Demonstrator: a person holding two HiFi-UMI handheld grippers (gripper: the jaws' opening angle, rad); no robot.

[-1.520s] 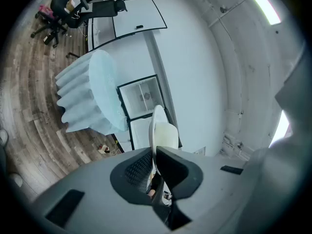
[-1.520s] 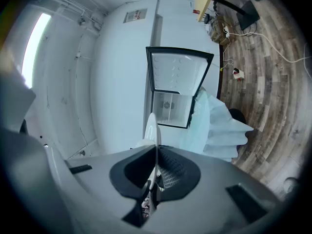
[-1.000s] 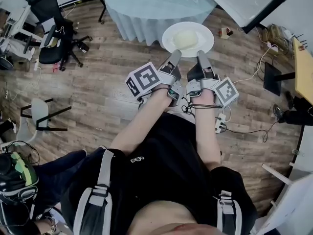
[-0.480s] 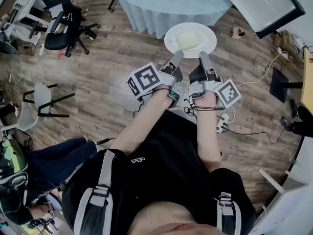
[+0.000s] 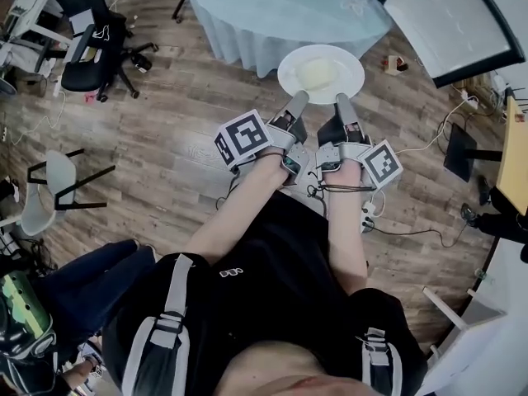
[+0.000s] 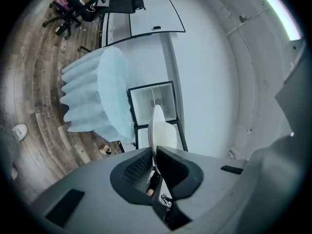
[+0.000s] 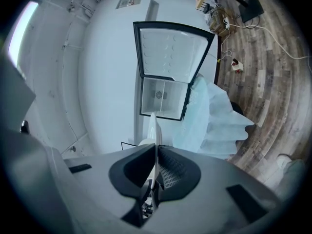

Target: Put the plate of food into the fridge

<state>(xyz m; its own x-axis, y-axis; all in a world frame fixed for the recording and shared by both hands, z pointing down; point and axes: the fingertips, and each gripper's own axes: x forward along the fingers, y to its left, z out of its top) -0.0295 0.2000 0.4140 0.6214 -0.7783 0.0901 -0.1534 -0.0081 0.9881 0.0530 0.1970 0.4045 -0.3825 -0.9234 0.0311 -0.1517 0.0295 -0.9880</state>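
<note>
A white plate (image 5: pixel 346 63) with a pale lump of food (image 5: pixel 316 73) is held level over the wooden floor, just before a round table. My left gripper (image 5: pixel 299 98) is shut on its near-left rim and my right gripper (image 5: pixel 340 99) is shut on its near-right rim. In the left gripper view the plate (image 6: pixel 157 123) runs edge-on between the jaws of the left gripper (image 6: pixel 153 156). The right gripper view shows the plate (image 7: pixel 154 126) the same way in the right gripper (image 7: pixel 156 156). The fridge (image 7: pixel 168 72) stands open ahead, past the table, its white inside showing (image 6: pixel 155 100).
A round table with a pale blue cloth (image 5: pixel 280 11) stands right ahead of the plate. The open fridge door (image 5: pixel 450 23) is at the upper right. Office chairs (image 5: pixel 87 44) and a small white chair (image 5: pixel 54 188) stand to the left. Cables and a power strip (image 5: pixel 369 213) lie on the floor.
Both grippers keep their hold on the plate. The view has shifted: the table and the fridge door have drawn a little nearer and more of the door shows at the upper right.
</note>
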